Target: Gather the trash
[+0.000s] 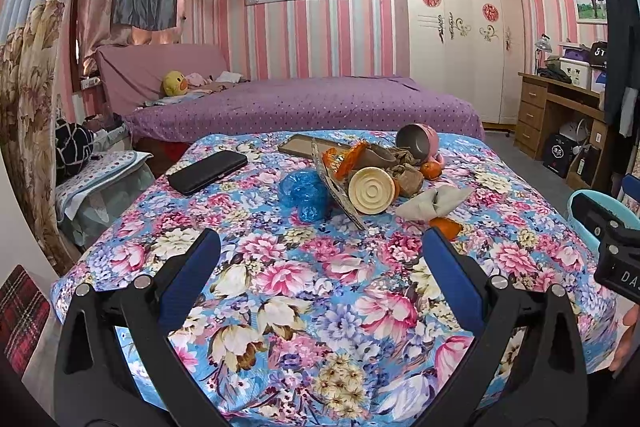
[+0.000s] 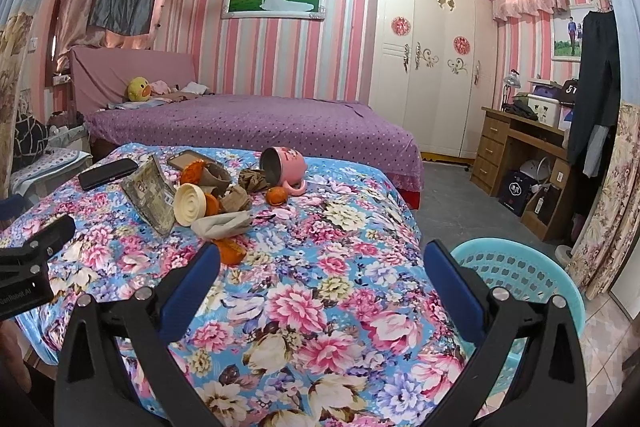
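Both tools are spread wide and nothing is held; the left tool [image 1: 320, 247] and the right tool [image 2: 322, 259] hang above the bare front part of the flowered blue cloth on the desk [image 1: 340, 307]. It seems that no trash has been picked up yet.

The trash sits in a heap further back on the desk; a crumpled grey-white paper wad [image 2: 224, 225] and a piece of orange peel [image 2: 230, 251] lie nearest, just past the right tool's left finger [image 2: 192, 287]. The peel could be taken first; the right tool should be slid forward and to the left, lowered around the peel, then closed gently so the cloth is not pinched. The round light blue plastic basket [image 2: 520, 267] stands beside the desk, by the right tool's right finger [image 2: 452, 287]; trash is likely meant to be dropped there.
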`<control>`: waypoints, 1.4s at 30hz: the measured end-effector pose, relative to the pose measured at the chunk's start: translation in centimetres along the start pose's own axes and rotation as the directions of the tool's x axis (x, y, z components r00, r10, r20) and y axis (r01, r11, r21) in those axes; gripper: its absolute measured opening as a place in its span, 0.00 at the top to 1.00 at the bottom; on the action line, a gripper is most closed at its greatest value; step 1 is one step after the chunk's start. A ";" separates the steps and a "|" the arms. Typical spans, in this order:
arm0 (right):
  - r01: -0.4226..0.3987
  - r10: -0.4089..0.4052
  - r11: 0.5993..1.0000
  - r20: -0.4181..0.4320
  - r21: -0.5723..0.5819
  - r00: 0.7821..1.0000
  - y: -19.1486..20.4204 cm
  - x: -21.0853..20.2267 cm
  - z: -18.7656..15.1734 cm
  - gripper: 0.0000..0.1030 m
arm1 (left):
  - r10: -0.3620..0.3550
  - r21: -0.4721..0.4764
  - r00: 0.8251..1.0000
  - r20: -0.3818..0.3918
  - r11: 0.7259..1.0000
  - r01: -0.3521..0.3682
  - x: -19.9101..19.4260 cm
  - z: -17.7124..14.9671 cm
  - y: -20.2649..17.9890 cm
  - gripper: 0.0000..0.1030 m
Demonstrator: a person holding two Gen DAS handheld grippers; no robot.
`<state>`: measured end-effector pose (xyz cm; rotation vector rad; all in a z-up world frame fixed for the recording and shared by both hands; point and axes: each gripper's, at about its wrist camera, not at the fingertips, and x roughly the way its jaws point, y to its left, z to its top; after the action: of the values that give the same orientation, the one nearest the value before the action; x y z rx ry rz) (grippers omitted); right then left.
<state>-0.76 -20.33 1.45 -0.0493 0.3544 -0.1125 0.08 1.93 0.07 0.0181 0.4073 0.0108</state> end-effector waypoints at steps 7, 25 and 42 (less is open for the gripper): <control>-0.004 0.003 1.000 0.028 0.025 1.000 -0.9 0.9 2.6 0.04 | 0.033 0.033 0.999 0.021 0.999 -0.033 0.9 2.5 0.1 0.05; 0.045 -0.047 0.994 0.012 0.094 0.999 -2.7 6.9 5.7 0.04 | 0.006 0.022 1.000 0.008 1.000 -0.006 6.6 6.8 1.5 0.05; 0.015 -0.008 0.997 -0.086 0.079 0.996 -2.3 9.9 2.8 0.04 | 0.047 0.014 0.996 -0.075 0.999 -0.046 10.4 4.8 4.1 0.05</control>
<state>9.23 -23.74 0.83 0.0327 0.4345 -0.1404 11.54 6.14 0.45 0.0396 0.4820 0.0550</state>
